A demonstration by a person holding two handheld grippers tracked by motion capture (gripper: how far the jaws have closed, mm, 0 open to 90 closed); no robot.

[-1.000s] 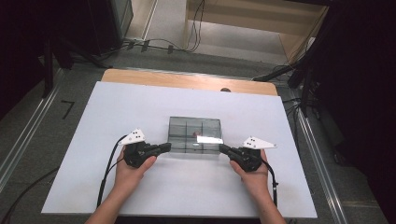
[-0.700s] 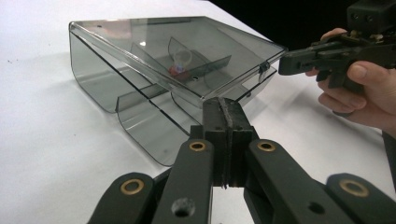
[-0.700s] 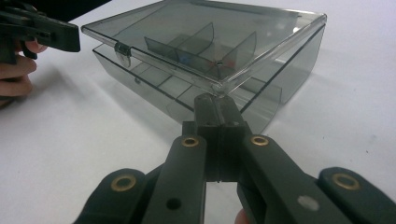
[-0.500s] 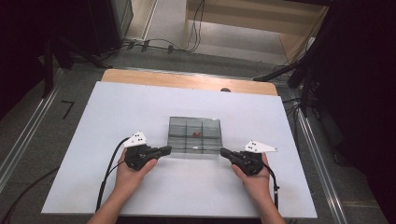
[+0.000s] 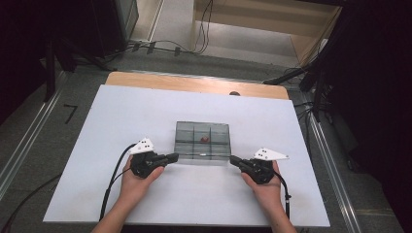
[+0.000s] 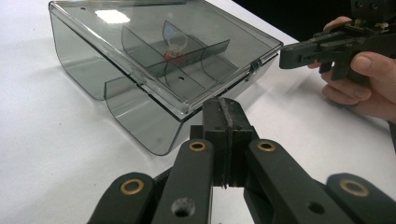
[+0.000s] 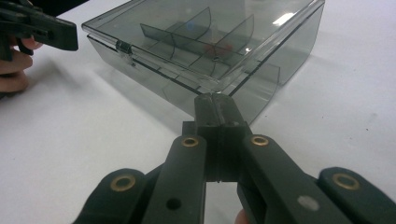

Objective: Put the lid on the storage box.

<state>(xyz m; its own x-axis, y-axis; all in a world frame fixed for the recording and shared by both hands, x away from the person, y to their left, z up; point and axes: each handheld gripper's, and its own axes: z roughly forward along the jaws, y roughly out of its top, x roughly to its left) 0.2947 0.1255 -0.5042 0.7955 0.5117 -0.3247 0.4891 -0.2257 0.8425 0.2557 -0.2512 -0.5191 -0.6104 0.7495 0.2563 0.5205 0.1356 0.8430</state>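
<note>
High view: box (image 5: 202, 140) (long axis crosswise)

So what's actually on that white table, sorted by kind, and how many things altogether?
Clear smoky plastic box with dividers, lid down: 1
Small red item inside the box: 1
Black handheld grippers, jaws shut: 2, the left gripper and the right gripper
Total: 4
</note>
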